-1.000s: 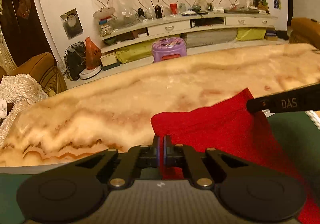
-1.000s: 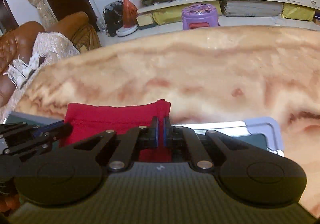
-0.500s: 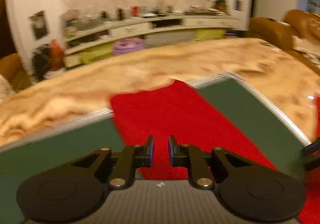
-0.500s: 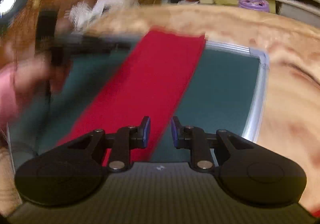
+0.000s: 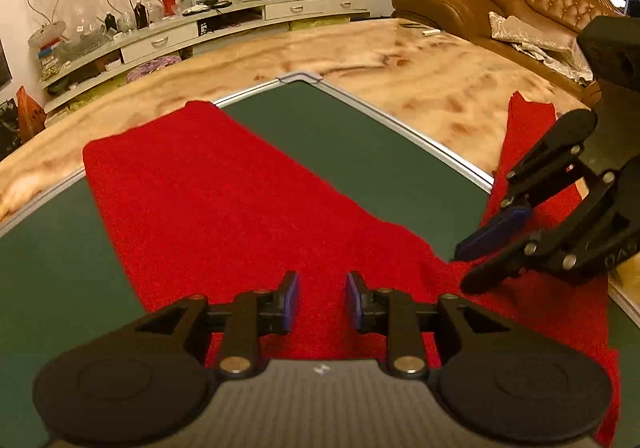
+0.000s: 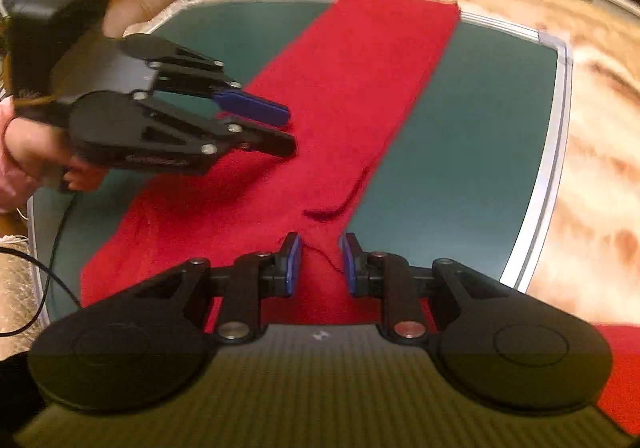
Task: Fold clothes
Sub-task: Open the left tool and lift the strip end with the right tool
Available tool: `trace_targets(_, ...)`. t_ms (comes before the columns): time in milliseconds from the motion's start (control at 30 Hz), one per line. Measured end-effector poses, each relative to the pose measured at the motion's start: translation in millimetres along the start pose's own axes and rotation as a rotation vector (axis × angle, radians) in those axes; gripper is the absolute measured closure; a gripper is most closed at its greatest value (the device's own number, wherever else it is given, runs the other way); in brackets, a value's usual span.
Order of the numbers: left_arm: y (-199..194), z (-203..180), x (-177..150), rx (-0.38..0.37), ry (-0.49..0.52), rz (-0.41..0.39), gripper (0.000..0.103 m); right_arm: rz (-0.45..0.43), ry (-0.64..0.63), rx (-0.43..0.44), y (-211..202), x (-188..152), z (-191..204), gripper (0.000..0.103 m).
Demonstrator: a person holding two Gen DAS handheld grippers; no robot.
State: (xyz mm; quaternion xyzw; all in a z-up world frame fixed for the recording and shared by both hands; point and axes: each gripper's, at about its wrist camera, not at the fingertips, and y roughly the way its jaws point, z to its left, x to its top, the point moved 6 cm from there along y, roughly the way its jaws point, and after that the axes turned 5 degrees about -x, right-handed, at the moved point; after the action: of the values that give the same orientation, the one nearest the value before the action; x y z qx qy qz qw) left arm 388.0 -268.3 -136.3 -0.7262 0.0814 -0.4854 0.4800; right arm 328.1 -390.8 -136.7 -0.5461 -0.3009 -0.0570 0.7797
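Both tongs, left (image 5: 319, 302) opening and right (image 6: 320, 264) apart, hover over red trousers (image 5: 224, 207) stretching lengthwise away.

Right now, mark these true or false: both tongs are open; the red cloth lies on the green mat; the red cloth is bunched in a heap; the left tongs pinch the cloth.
1. Both tongs are open: true, the left tongs are opening and the right tongs stand apart.
2. The red knitted cloth lies on the green metal-edged mat: true.
3. Cloth bunched in a heap: false, it lies spread flat.
4. Left tongs pinch the cloth: false, the pads stand clear of it.
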Motion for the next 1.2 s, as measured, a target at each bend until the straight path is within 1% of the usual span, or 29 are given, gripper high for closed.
trace_targets(33,0,1,-2,0.004,0.0,0.0,0.067,-0.005,-0.002,0.002,-2,-1,0,0.087)
trace_targets(67,0,1,-4,0.008,0.0,0.0,0.066,-0.012,-0.001,0.002,-5,-2,1,0.093)
trace_targets(100,0,2,-5,0.011,0.0,-0.001,0.065,-0.019,-0.001,0.003,-7,-2,1,0.096)
trace_targets(200,-1,5,-7,0.017,-0.014,-0.002,0.059,-0.047,-0.003,-0.015,-18,-4,3,0.098)
trace_targets(267,-2,6,-8,0.02,-0.018,-0.002,0.057,-0.05,-0.001,-0.035,-23,-4,2,0.098)
trace_targets(300,-2,6,-8,0.025,-0.011,-0.001,0.054,-0.053,0.001,-0.049,-23,-5,-1,0.098)
trace_targets(333,-2,5,-9,0.036,0.004,0.0,0.049,-0.051,0.004,-0.067,-23,-6,-3,0.098)
trace_targets(400,-3,4,-11,0.053,0.026,-0.002,0.046,-0.033,0.02,-0.1,-20,-9,-3,0.098)
trace_targets(467,-4,3,-11,0.053,0.024,0.0,0.045,-0.013,0.018,-0.135,-14,-14,-2,0.098)
trace_targets(533,-9,-2,-12,0.038,0.026,0.001,0.045,-0.016,0.005,-0.16,-10,-16,0,0.097)
trace_targets(600,-14,-10,-13,0.02,0.035,0.001,0.045,-0.032,0.014,-0.155,-13,-15,2,0.094)
trace_targets(633,-18,-15,-14,0.008,0.038,0.001,0.045,-0.052,0.025,-0.141,-20,-15,3,0.092)
trace_targets(700,-26,-28,-19,-0.027,0.042,0.005,0.045,-0.099,0.052,-0.1,-37,-20,6,0.09)
trace_targets(767,-36,-42,-27,-0.061,0.04,0.014,0.045,-0.118,0.052,-0.047,-55,-34,19,0.09)
trace_targets(800,-41,-49,-33,-0.079,0.034,0.018,0.045,-0.113,0.033,-0.038,-61,-44,29,0.089)
trace_targets(867,-52,-64,-43,-0.111,0.028,0.023,0.045,-0.095,-0.007,-0.047,-68,-63,47,0.083)
trace_targets(900,-57,-71,-48,-0.125,0.026,0.026,0.045,-0.082,-0.014,-0.053,-69,-73,55,0.075)
trace_targets(933,-62,-79,-53,-0.139,0.025,0.03,0.045,-0.06,0.018,-0.054,-68,-81,59,0.073)
trace_targets(967,-66,-86,-59,-0.154,0.025,0.039,0.045,-0.046,0.094,-0.022,-67,-87,59,0.073)
trace_targets(1033,-74,-102,-72,-0.171,0.036,0.06,0.045,-0.038,0.273,0.071,-66,-96,55,0.073)
trace_targets(1100,-82,-115,-85,-0.168,0.049,0.077,0.045,-0.06,0.417,0.122,-67,-104,51,0.073)
trace_targets(1200,-93,-128,-101,-0.173,0.043,0.095,0.045,-0.103,0.586,0.185,-68,-110,49,0.073)
